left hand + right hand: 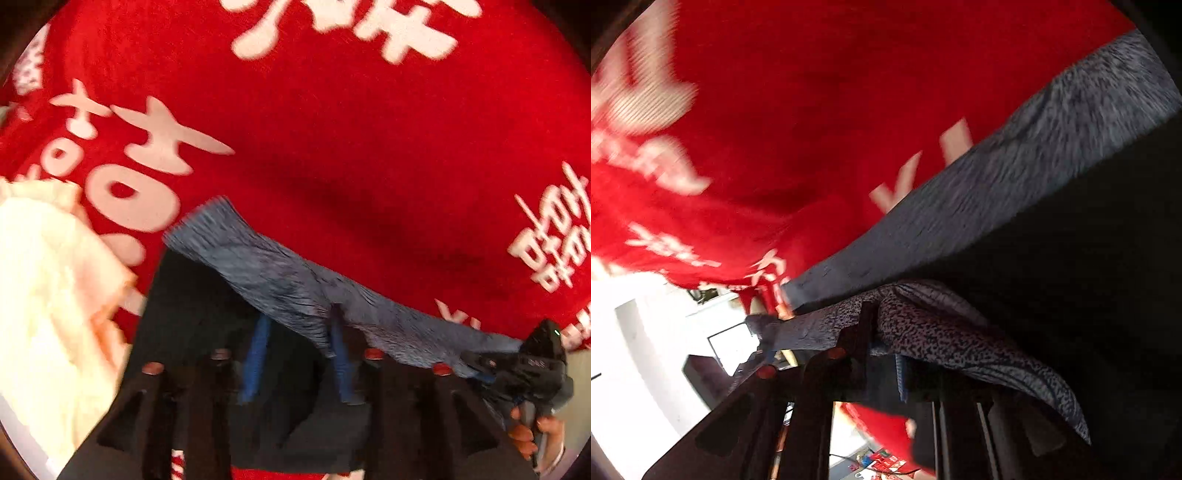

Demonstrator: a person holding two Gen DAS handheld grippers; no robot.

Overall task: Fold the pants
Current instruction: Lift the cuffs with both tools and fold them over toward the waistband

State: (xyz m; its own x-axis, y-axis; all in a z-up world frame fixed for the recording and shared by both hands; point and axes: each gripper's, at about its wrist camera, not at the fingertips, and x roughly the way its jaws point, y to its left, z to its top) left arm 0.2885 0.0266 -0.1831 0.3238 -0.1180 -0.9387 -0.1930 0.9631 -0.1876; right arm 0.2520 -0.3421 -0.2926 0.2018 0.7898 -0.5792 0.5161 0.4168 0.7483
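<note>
Both ends of the pants hang stretched above the red cloth, each hand-held gripper, left and right, clamped on fabric; no fold looks laid yet.

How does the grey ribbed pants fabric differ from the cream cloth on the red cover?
The pants are blue-grey with fine ribbing; the cream cloth is pale. The pants hang stretched in a band, pinched by the left tongs; the cream cloth lies bunched at the left, ungripped. Both show over the red cover.
</note>
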